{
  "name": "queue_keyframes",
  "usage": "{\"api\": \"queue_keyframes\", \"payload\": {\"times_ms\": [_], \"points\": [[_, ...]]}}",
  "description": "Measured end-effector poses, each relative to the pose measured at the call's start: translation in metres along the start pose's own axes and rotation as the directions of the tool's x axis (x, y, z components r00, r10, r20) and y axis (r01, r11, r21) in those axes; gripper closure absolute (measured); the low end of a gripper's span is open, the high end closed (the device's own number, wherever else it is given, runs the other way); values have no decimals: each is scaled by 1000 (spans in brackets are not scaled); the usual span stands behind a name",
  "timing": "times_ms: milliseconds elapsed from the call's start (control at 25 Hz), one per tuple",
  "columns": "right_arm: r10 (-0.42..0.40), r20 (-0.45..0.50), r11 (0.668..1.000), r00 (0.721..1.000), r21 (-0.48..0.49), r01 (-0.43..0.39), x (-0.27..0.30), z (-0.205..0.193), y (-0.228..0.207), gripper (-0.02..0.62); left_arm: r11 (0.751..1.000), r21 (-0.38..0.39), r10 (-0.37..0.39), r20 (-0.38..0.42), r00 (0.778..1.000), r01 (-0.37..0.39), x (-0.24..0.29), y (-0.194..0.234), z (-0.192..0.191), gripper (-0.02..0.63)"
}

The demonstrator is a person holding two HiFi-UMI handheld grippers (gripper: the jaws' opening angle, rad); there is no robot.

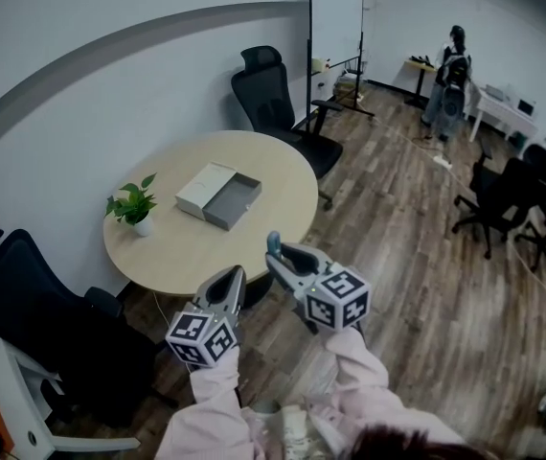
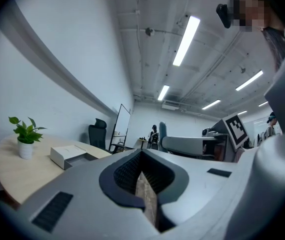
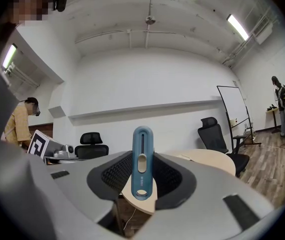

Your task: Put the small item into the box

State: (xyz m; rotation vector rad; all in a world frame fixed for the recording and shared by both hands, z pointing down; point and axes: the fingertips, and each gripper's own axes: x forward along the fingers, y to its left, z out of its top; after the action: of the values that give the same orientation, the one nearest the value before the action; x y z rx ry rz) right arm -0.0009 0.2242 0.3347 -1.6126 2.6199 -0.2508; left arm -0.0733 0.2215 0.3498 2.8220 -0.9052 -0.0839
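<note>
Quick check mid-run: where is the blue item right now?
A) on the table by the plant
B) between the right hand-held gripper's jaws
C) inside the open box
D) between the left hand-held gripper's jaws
B: the right gripper view shows the blue item upright, clamped between the jaws of the right hand-held gripper.

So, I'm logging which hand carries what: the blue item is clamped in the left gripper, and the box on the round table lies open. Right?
Not the left. The right gripper view shows the blue item clamped upright in the right gripper; the left gripper is shut on nothing. The box on the round table does lie open.
</note>
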Motion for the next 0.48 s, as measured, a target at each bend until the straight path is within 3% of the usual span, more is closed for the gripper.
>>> {"api": "queue_keyframes", "payload": {"times_ms": [480], "points": [[22, -18, 999, 1000, 40, -21, 36, -8, -22, 460, 1000, -14, 16, -28, 999, -16, 25, 36, -3, 595]]}}
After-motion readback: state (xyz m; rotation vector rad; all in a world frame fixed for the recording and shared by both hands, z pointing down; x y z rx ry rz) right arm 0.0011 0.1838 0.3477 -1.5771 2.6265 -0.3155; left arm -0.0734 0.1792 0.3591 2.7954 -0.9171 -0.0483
